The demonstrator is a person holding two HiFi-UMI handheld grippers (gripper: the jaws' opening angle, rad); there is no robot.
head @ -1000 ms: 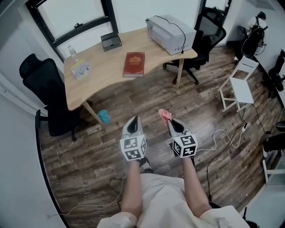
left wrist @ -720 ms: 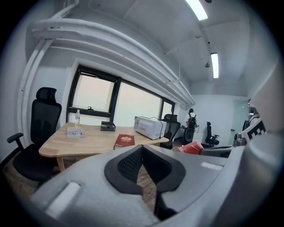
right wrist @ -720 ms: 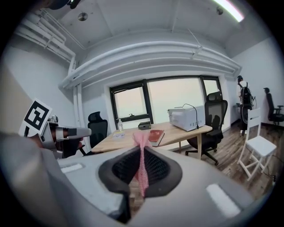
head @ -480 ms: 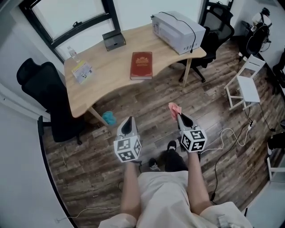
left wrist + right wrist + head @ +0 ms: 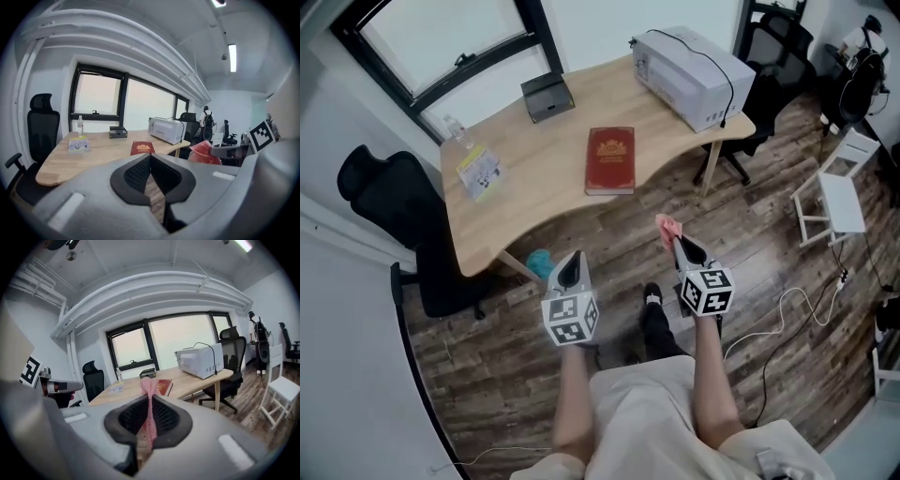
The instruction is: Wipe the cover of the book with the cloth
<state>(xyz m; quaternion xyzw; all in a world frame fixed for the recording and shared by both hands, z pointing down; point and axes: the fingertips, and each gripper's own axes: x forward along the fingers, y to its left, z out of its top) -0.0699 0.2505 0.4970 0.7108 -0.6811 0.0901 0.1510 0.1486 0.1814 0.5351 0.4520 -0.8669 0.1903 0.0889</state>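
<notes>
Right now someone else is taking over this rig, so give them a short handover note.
Left gripper: shut, nothing in it.
Right gripper: shut on the pink cloth.
Book: closed, lying flat on the desk near its front edge. Both grippers are off the desk, over the floor.
Done: cloth is in hand.
Left: step up to the desk and wipe the book's cover.

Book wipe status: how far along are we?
Done: the cloth is picked up, pinched in the right hand-held gripper. In hand: no contact yet; both grippers hang over the floor, short of the desk, the left hand-held gripper shut and empty. Left: reach the book, lying closed on the desk, and wipe its cover.
</notes>
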